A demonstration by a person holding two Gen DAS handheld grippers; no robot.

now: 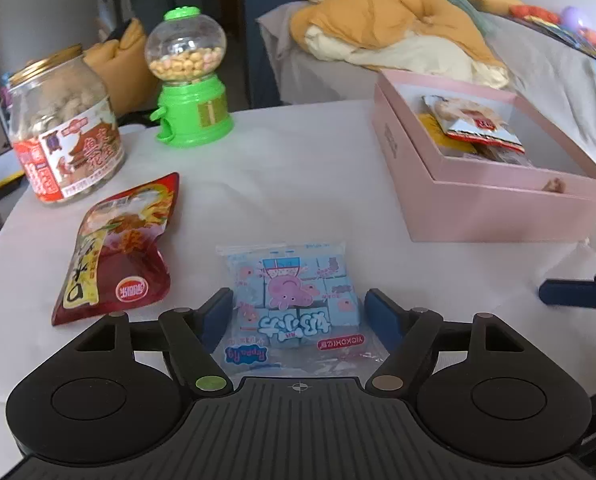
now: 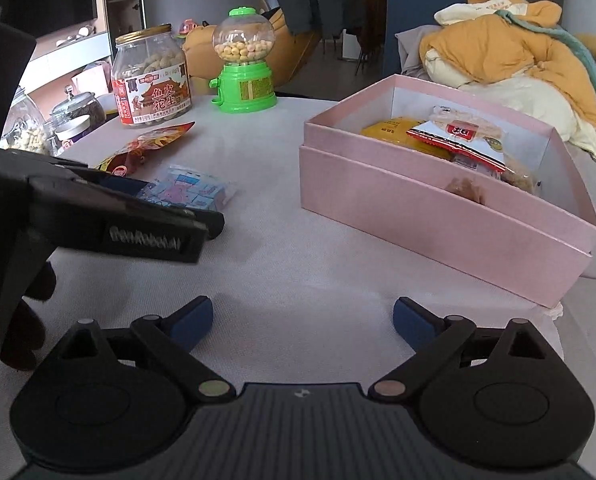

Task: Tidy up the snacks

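Left wrist view shows the left tongs spread wide, one blue pad on each side of the blue Peppa Pig packet, which lies flat on the white-covered bench. Whether the pads already touch the wrapper cannot be told; nothing is pinched yet. This looks like the reach-and-grasp step for that packet. Just left of it lies the red snack pouch, close but apart.

Right wrist view has the right tongs spread as well, holding nothing, hovering over bare cloth near the front of the pink box.

Farther back to the right, the pink box sits open on the bench with several wrapped snacks already inside, so the sorting seems partly done. At the far left stand the peanut jar and the green candy dispenser, both upright and well apart from the box. Beyond the bench is a bed with heaped yellow bedding.

The next move likely calls for closing the left tongs on the packet's sides, gently, since the loose crinkly wrapper could slip or buckle, then lifting it clear and carrying it right, over the box wall, onto the free floor inside.
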